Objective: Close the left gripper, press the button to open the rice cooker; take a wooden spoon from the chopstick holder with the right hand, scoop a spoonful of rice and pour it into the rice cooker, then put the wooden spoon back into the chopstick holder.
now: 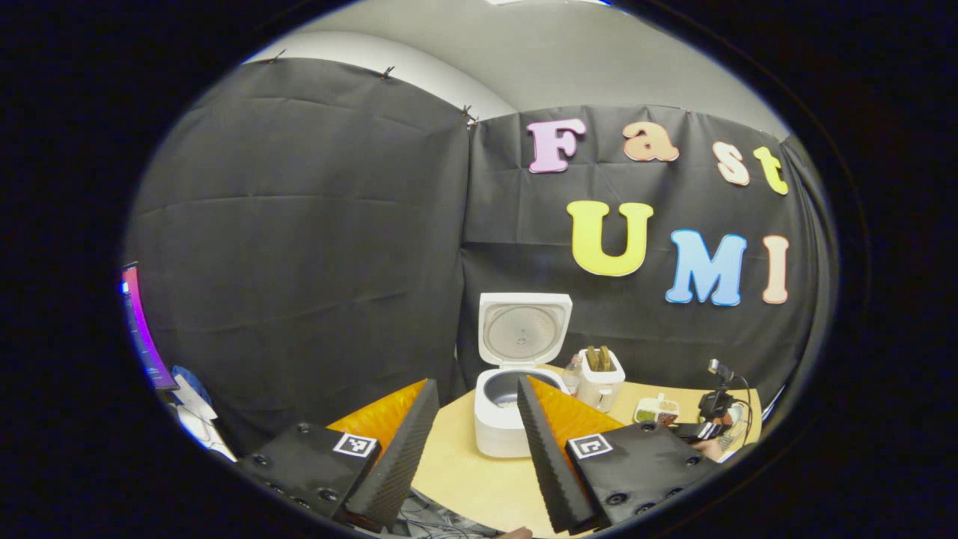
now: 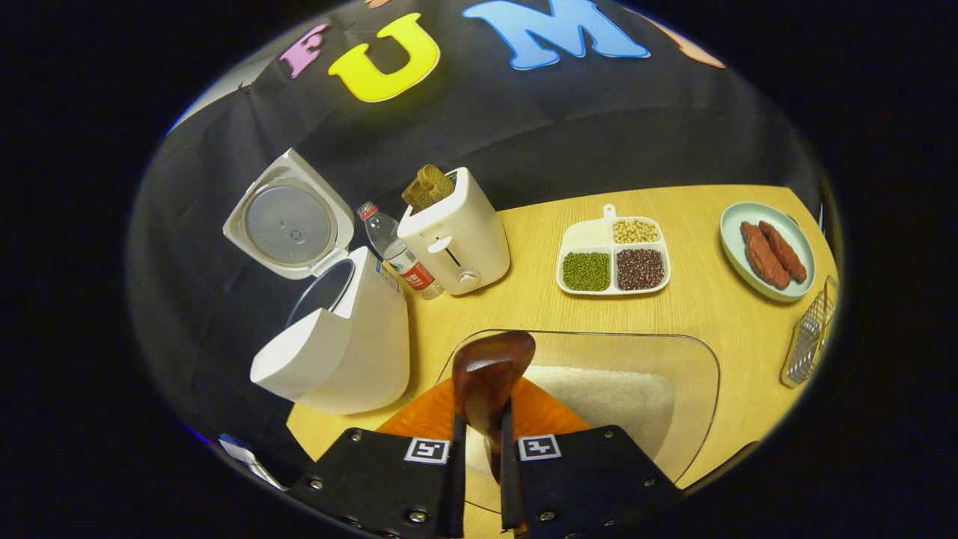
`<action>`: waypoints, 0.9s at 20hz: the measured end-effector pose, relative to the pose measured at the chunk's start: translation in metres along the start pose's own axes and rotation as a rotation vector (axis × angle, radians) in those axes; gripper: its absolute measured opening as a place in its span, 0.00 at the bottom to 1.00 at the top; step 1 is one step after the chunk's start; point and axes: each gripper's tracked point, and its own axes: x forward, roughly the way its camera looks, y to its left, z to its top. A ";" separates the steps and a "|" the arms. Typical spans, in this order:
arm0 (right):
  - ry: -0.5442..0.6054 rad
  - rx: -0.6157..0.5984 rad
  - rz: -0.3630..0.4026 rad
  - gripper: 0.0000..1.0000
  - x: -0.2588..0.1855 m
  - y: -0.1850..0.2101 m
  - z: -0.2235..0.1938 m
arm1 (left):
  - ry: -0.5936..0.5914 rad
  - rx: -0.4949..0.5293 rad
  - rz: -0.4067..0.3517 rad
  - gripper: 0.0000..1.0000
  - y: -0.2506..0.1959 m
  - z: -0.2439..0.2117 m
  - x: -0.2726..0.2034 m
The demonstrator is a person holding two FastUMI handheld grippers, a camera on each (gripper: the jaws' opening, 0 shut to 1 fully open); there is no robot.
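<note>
- The right tool (image 2: 479,442) is clenched on the handle of the wooden spoon (image 2: 490,374); both fingers press the handle from either side, and the bowl stands up just ahead of them.
- The spoon looks stiff, light and smooth; I judge the polished handle could twist between the fingers when it digs, so a hold low on the handle, as here, suits it.
- Just under and beyond the spoon lies a clear tray (image 2: 673,389) with a bed of white rice (image 2: 606,397). The rice is loose and will spill off a tilted bowl, so the spoon must travel level.
- The tray's thin clear rim is hard to see and could catch the spoon on the way in or out.
- To the left, near the worktop (image 2: 696,307) edge, stands the rice cooker (image 2: 352,352), its lid (image 2: 288,217) tipped fully back, so the pot is open for pouring.
- The left tool (image 1: 468,442) is released, its fingers spread wide, held well back from the cooker with nothing between them.
- Behind the cooker a bottle (image 2: 393,251) and a toaster (image 2: 456,239) stand close together; the path from tray to cooker looks open.
- Farther off are a divided dish of beans (image 2: 614,262), a plate of sausages (image 2: 767,251) and a wire rack (image 2: 812,337) at the right edge.
</note>
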 end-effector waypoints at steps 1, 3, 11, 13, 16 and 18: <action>0.002 0.042 0.020 0.19 0.002 0.002 0.002 | 0.000 -0.001 0.003 0.72 -0.001 -0.001 0.000; 0.009 0.122 0.050 0.19 0.005 0.003 0.005 | 0.001 0.003 0.003 0.72 -0.002 0.000 -0.001; -0.032 0.511 0.192 0.19 -0.008 -0.038 0.016 | -0.001 0.042 0.000 0.72 -0.014 0.012 0.000; -0.062 0.558 0.203 0.19 -0.018 -0.049 0.019 | 0.000 0.061 -0.003 0.72 -0.019 0.017 0.000; -0.103 0.588 0.234 0.19 -0.037 -0.055 0.033 | -0.016 0.105 -0.026 0.72 -0.033 0.024 0.002; -0.127 0.615 0.247 0.19 -0.048 -0.058 0.045 | -0.020 0.107 -0.042 0.72 -0.044 0.027 0.003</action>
